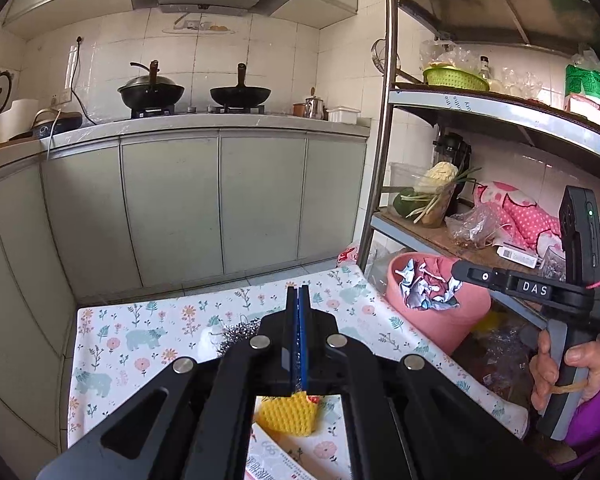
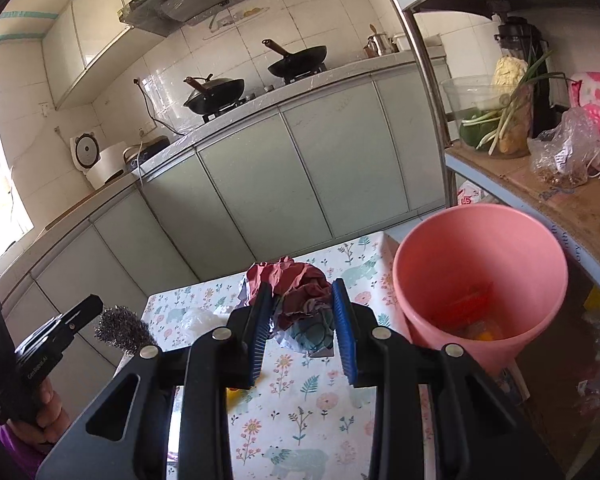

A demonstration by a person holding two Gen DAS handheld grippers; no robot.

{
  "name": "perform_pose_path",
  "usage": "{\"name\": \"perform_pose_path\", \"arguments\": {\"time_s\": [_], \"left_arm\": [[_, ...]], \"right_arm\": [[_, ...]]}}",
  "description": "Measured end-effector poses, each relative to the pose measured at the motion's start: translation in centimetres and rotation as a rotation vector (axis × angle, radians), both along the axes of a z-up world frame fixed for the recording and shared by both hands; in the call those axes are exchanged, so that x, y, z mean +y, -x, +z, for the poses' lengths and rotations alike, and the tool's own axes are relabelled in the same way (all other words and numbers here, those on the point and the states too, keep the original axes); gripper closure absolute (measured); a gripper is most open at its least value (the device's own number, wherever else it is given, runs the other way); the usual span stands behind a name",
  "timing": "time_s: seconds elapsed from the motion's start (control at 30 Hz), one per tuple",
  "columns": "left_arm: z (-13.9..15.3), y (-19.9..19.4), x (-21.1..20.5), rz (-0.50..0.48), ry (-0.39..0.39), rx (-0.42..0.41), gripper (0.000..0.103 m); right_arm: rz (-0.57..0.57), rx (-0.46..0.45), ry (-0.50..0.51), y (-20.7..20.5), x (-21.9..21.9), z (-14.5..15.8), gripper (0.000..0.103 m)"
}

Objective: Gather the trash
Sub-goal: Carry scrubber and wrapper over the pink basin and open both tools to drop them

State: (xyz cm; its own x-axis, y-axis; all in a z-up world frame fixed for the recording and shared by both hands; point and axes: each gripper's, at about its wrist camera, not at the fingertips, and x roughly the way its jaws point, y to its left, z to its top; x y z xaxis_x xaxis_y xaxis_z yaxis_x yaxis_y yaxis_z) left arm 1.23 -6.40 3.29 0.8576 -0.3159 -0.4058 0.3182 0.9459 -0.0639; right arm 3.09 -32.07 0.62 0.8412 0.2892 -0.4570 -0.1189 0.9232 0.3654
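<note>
My right gripper (image 2: 300, 288) is shut on a crumpled red and silver wrapper (image 2: 296, 300), held above the floral tablecloth (image 2: 300, 408) just left of the pink bin (image 2: 480, 276). A few scraps lie at the bin's bottom. In the left wrist view the right gripper (image 1: 458, 271) shows the wrapper (image 1: 428, 292) in front of the bin (image 1: 440, 328). My left gripper (image 1: 299, 291) is shut with nothing between its blue pads, raised over the table. Under it lie a steel wool pad (image 1: 236, 330) and a yellow sponge (image 1: 288, 412). The left gripper (image 2: 94, 306) hangs beside the steel wool (image 2: 120, 328).
A metal shelf rack (image 1: 384, 120) with vegetables, bags and a green basket stands right of the bin. Grey-green cabinets (image 1: 220, 200) with two woks on the stove run behind the table. A printed box (image 1: 276, 460) and a white plastic scrap (image 2: 200, 320) lie on the cloth.
</note>
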Motion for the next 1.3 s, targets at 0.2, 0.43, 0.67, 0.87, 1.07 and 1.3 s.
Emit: {"name": "perform_pose_path", "arguments": {"time_s": [0.2, 0.43, 0.67, 0.87, 1.07, 1.3], "left_arm": [[1.6, -1.7, -3.3, -0.070, 0.012, -0.038, 0.103], [2.7, -3.8, -8.4, -0.170, 0.019, -0.066, 0.103], [2.3, -5.9, -13.9, -0.262, 0.036, -0.042, 0.103], [0.7, -7.8, -18.0, -0.317, 0.022, -0.004, 0.103], [-1.0, -9.6, -21.2, -0.352, 0.003, 0.023, 0.103], [-2.8, -11.6, -24.2, -0.380, -0.017, 0.052, 0.103]], "right_arm": [[-0.095, -0.041, 0.042, 1.0, -2.4, 0.6, 0.072], [-0.212, -0.063, 0.072, 1.9, -6.0, 0.7, 0.072], [-0.289, -0.050, 0.078, 2.0, -9.3, 0.0, 0.072], [-0.321, -0.020, 0.089, 1.4, -10.6, -1.3, 0.072], [-0.333, 0.025, 0.080, 0.0, -11.8, -3.2, 0.071], [-0.327, 0.057, 0.111, -2.2, -12.3, -4.5, 0.071]]}}
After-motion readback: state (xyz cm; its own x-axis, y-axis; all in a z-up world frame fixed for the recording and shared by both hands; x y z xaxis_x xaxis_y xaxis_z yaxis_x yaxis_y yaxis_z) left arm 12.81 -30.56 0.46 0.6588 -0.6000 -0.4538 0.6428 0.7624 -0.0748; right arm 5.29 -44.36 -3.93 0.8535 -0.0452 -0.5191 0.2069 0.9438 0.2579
